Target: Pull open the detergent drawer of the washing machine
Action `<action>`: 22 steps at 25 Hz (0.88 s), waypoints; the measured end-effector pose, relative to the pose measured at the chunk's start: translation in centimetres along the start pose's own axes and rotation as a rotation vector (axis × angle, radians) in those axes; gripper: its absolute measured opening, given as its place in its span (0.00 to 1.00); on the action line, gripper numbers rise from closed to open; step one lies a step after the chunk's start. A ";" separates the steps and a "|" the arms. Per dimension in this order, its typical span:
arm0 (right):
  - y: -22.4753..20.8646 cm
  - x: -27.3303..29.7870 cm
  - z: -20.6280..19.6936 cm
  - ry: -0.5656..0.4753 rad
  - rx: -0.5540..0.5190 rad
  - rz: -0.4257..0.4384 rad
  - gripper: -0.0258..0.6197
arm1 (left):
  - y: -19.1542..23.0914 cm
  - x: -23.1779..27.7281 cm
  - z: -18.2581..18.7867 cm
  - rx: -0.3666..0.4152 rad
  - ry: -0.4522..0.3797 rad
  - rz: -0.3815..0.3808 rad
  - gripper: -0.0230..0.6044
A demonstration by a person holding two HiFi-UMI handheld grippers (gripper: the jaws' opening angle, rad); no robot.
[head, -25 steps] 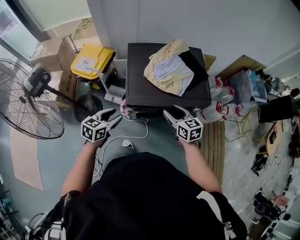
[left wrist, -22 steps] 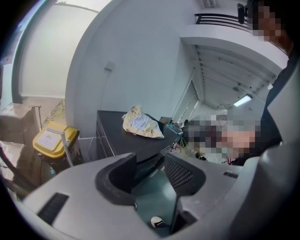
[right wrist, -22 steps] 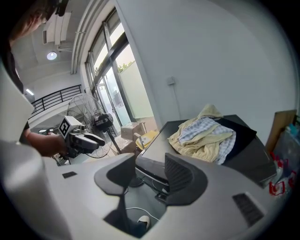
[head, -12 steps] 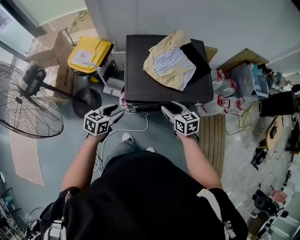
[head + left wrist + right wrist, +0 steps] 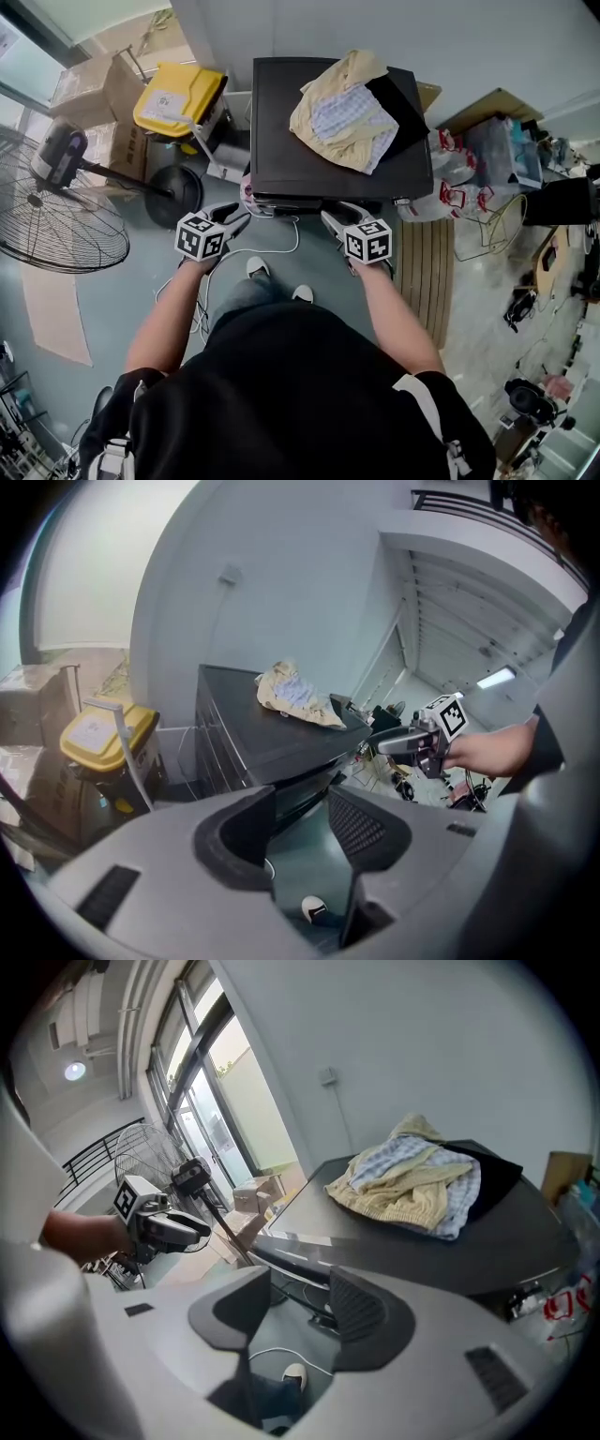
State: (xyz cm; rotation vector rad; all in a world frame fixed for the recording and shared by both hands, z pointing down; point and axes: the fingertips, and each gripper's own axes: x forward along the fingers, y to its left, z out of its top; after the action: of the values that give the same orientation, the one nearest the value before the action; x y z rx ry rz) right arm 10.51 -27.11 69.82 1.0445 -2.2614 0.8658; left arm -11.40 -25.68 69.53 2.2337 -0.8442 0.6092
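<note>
- Both grippers have edged in toward the front of the washing machine [image 5: 281, 131] over the last second, and the person's shoes [image 5: 277, 281] have come into sight below them.
- A standing fan [image 5: 56, 220] and a yellow bin [image 5: 178, 98] sit left of the machine.
- The left gripper [image 5: 234, 217] hangs just off the machine's front left corner, jaws apart with only floor between them.
- The machine stands against the wall, with a heap of clothes [image 5: 342, 112] at the back right of its top. Its detergent drawer cannot be picked out on the front face.
- The right gripper [image 5: 336, 214] is near the front edge, right of middle, jaws parted and empty.
</note>
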 end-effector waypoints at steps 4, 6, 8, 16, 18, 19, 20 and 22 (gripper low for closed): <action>-0.3 1.1 -1.0 0.023 0.013 -0.002 0.35 | 0.4 1.1 -0.6 -0.009 0.024 -0.009 0.33; -0.5 1.6 -1.5 0.033 0.023 -0.003 0.35 | 0.6 1.7 -0.9 -0.015 0.033 -0.013 0.33; -0.7 2.1 -2.1 0.041 0.039 -0.004 0.35 | 0.8 2.1 -1.4 -0.022 0.041 -0.017 0.33; -1.5 4.0 -4.1 0.072 0.073 -0.015 0.35 | 1.9 3.9 -3.2 -0.046 0.080 -0.019 0.33; -1.5 4.6 -4.5 0.083 0.066 -0.014 0.35 | 2.2 4.2 -3.5 -0.050 0.087 -0.018 0.33; -1.4 4.9 -4.6 0.089 0.060 -0.013 0.35 | 2.3 4.5 -3.6 -0.052 0.090 -0.018 0.33; -1.4 5.2 -4.8 0.093 0.054 -0.013 0.35 | 2.4 4.7 -3.8 -0.053 0.093 -0.018 0.32; -1.6 5.6 -5.0 0.097 0.049 -0.014 0.35 | 2.5 5.3 -4.0 -0.053 0.102 -0.021 0.32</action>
State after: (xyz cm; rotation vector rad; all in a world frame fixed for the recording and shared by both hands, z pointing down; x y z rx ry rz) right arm 9.33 -27.00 77.42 1.0163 -2.1603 0.9499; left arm -10.33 -26.36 76.49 2.1420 -0.7760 0.6779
